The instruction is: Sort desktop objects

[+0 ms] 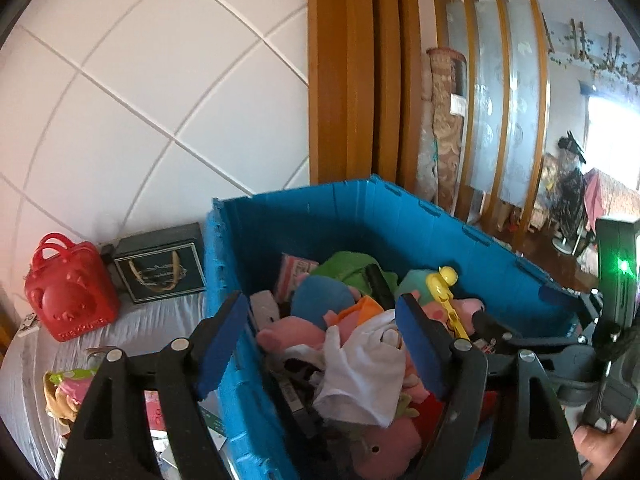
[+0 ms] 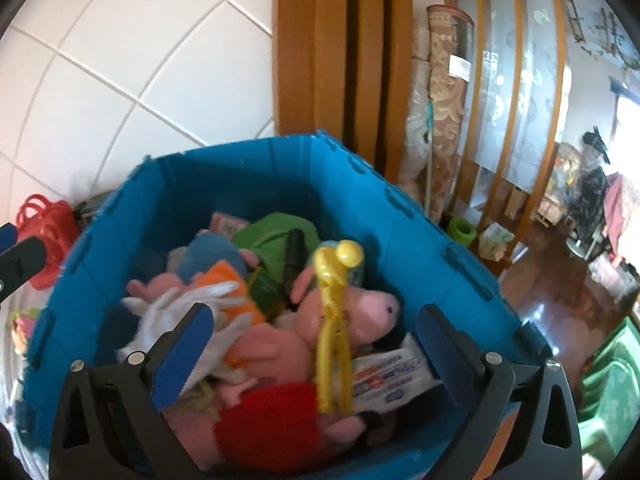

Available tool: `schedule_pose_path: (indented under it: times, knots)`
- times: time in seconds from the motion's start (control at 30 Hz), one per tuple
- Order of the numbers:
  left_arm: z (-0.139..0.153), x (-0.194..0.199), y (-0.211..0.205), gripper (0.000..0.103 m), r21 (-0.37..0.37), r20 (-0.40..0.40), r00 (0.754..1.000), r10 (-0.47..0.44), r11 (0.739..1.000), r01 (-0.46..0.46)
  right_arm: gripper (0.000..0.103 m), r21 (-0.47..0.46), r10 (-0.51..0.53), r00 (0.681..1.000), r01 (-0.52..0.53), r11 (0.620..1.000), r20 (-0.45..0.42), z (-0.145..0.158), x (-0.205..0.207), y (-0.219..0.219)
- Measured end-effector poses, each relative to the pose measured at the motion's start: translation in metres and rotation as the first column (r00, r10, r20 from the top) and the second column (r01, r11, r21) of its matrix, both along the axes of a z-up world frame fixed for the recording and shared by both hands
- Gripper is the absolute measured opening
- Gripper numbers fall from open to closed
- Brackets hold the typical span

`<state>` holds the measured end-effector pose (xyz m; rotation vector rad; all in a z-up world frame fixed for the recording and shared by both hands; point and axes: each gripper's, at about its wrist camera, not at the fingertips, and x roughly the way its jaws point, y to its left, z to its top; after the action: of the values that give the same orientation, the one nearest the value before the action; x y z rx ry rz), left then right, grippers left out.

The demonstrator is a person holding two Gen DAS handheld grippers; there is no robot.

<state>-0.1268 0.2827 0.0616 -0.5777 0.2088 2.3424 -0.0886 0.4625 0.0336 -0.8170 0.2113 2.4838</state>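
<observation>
A blue folding bin (image 1: pixel 360 208) (image 2: pixel 240 176) holds several soft toys, among them a pink plush pig (image 2: pixel 352 308). A white glove (image 1: pixel 360 368) (image 2: pixel 168 312) and yellow toy tongs (image 1: pixel 444 296) (image 2: pixel 332 344) lie on top of the pile. My left gripper (image 1: pixel 320 344) hangs open over the bin's near left corner, with the glove lying loose below its pads. Over the bin's near side my right gripper (image 2: pixel 312 356) stands wide open; the tongs rest on the toys between its fingers, untouched.
A red toy bag (image 1: pixel 68 292) and a dark gift box (image 1: pixel 160 272) stand left of the bin on the grey cloth. A small doll (image 1: pixel 64 392) lies near the front left. A wooden door frame (image 2: pixel 320 60), a rolled rug (image 2: pixel 444 100) and a green stool (image 2: pixel 608 392) are right.
</observation>
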Motion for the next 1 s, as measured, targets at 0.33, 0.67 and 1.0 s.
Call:
schedule_pose_path:
  times: [0.33, 0.67, 1.0]
  knots:
    - [0.017, 0.041, -0.069, 0.081, 0.05, -0.135, 0.99, 0.046, 0.998, -0.04, 0.103, 0.049, 0.018, 0.994, -0.013, 0.999, -0.105, 0.027, 0.041, -0.078]
    - [0.012, 0.053, -0.121, 0.103, 0.117, -0.076, 0.99, 0.119, 0.987, -0.11, 0.103, 0.03, 0.006, 0.994, -0.003, 1.0, -0.109, 0.031, 0.075, -0.122]
    - [0.002, 0.071, -0.144, 0.103, 0.04, -0.062, 0.992, 0.106, 0.994, -0.104, 0.103, 0.064, -0.015, 0.993, 0.022, 0.998, -0.114, 0.032, 0.099, -0.157]
